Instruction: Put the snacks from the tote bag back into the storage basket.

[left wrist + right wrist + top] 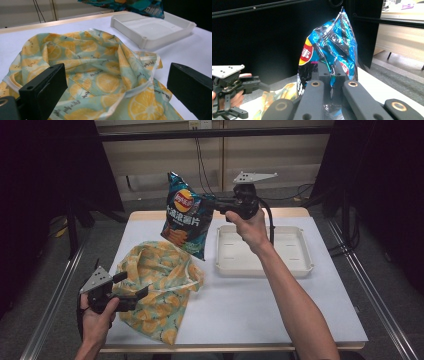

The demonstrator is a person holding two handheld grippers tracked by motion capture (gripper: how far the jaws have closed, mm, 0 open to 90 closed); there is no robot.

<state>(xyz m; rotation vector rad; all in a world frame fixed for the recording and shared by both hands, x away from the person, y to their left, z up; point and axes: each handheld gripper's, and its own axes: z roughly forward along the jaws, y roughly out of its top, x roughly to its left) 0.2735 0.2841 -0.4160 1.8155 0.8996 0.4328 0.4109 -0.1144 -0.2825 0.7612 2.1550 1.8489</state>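
Your forearms enter cut off at the bottom edge. On the white table lies the crumpled lemon-print cloth bag; its opening is hard to make out. Beyond sits the white tray. Your right gripper is clamped on the blue chip bag, held aloft. Your left gripper stands wide apart beside the cloth, gripping nothing.

In the left gripper view the chip bag is cut off by the top edge above the tray. The cloth bag runs past the bottom edge.
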